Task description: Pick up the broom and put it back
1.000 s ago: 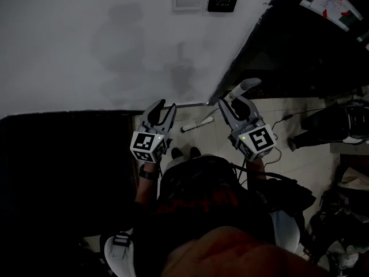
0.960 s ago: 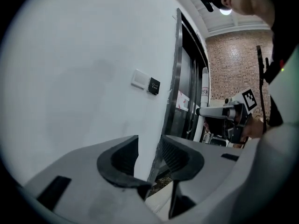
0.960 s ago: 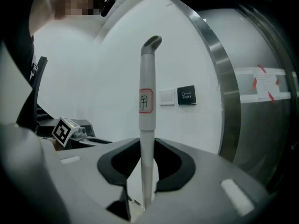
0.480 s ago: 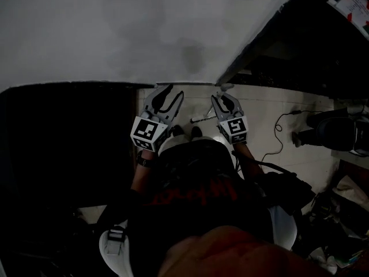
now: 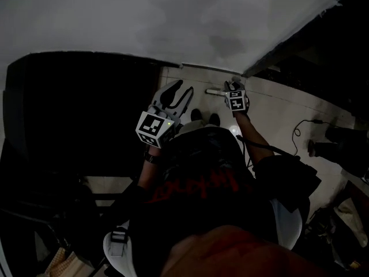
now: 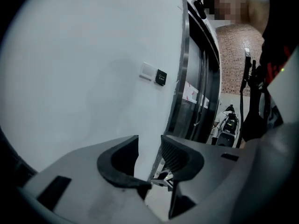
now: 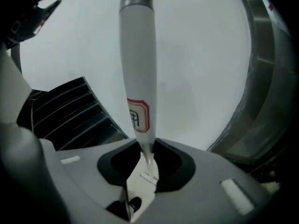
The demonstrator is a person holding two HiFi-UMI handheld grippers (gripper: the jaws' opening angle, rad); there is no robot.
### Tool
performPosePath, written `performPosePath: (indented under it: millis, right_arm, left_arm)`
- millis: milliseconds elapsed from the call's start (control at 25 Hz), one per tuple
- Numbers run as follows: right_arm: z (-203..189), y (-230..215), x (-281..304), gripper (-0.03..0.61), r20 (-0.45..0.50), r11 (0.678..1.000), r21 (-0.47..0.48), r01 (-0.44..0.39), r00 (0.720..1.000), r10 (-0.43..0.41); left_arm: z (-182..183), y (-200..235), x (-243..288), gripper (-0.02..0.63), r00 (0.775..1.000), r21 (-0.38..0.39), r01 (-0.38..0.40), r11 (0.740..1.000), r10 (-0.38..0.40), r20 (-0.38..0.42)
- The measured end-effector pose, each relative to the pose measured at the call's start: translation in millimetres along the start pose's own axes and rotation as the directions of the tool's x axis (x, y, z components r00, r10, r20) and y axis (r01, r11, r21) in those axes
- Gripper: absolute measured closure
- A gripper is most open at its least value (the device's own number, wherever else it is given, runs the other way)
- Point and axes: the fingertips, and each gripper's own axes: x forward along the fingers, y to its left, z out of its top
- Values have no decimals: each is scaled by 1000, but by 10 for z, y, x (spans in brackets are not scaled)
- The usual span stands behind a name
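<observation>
The broom's white handle (image 7: 139, 78), with a red label and a grey end, rises away from my right gripper (image 7: 145, 160), whose jaws are shut on its thin lower shaft. In the head view the right gripper (image 5: 233, 85) is low near the floor at the foot of the white wall, with a white piece of the broom (image 5: 214, 91) just to its left. My left gripper (image 5: 182, 89) hangs higher, to the left. It points at the wall, and in its own view the left gripper (image 6: 149, 155) is open with nothing between the jaws.
A white wall (image 6: 84, 64) carries a switch (image 6: 148, 70) and a black reader (image 6: 161, 77). A metal door frame (image 6: 187, 78) stands right of them. Dark slatted steps (image 7: 65, 111) lie to the left. A cable (image 5: 300, 128) trails on the tiled floor (image 5: 277, 105).
The right gripper has dropped far down toward the floor with the broom handle still in its jaws. The person has bent forward. The left gripper sank slightly.
</observation>
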Motion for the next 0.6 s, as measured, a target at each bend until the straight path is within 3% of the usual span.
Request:
performPosePath:
  millis: [120,240,360,520,600]
  right_arm:
    - [10,-63,377,491,-40,1000,14,-10,999,10]
    - [399,-204,683,489,-16,1000,22,4,1000,-4]
    - [743,-369,995,489,-26,998,60,31,999,-29]
    - [883,-563,1257,489,-96,987,139,79,993,-65]
    - [1068,-673,1393,489,-58,980,181,85,995,-75]
  left_arm:
    - [-91,86,-160,471,999,-4,-49,999,49,-24]
    - [-181,163,-319,471,995,-10,-92,996,91,-46]
    - [-237,241,-461,471,989,-10,-130,992,129,-68]
    - [-269,286,-629,471,984,-14,-159,987,158,-84]
    - [-299,312,-642,471,983,-19,-162,987,160,-88]
